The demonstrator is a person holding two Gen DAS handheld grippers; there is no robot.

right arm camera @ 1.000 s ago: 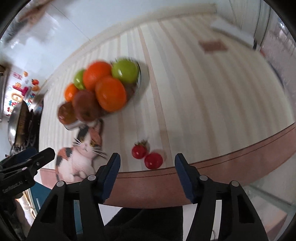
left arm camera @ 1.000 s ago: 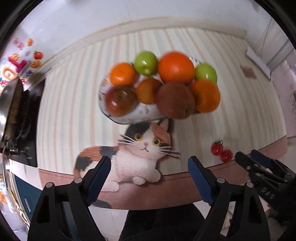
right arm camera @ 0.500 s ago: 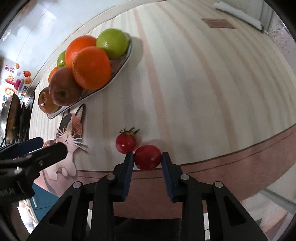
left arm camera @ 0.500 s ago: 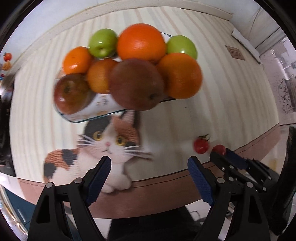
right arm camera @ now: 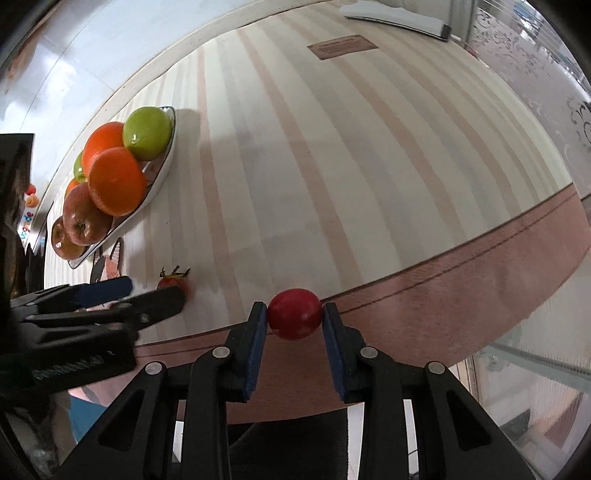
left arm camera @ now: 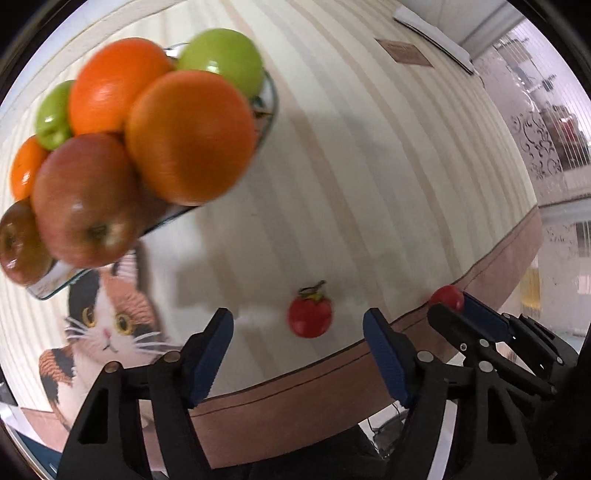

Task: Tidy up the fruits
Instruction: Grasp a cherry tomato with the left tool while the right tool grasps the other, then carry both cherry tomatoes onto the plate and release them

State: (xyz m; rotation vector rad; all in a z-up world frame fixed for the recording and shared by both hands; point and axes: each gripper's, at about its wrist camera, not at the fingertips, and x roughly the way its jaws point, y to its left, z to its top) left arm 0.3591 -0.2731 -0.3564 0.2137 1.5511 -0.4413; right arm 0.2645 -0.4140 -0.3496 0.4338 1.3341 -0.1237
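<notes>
The fruit bowl (right arm camera: pixel 162 168) stood on the striped tablecloth (right arm camera: pixel 332 147), piled with two oranges (left arm camera: pixel 190 136), green apples (left arm camera: pixel 221 59) and red apples (left arm camera: pixel 83 199); a smaller orange fruit (left arm camera: pixel 24 171) showed at its far end. Beside the bowl, a cat picture (left arm camera: pixel 110 325) was printed on the cloth. The right gripper (right arm camera: pixel 294 319) was closed on a smooth red tomato (right arm camera: pixel 294 314), held between its blue pads near the brown border of the cloth. The left gripper (left arm camera: pixel 297 345) was wide open and held nothing; a second tomato with a green stem (left arm camera: pixel 309 317) lay on the cloth between its fingers and just ahead of them, well apart from the bowl. A white flat object (right arm camera: pixel 395 16) lay at the far edge.
</notes>
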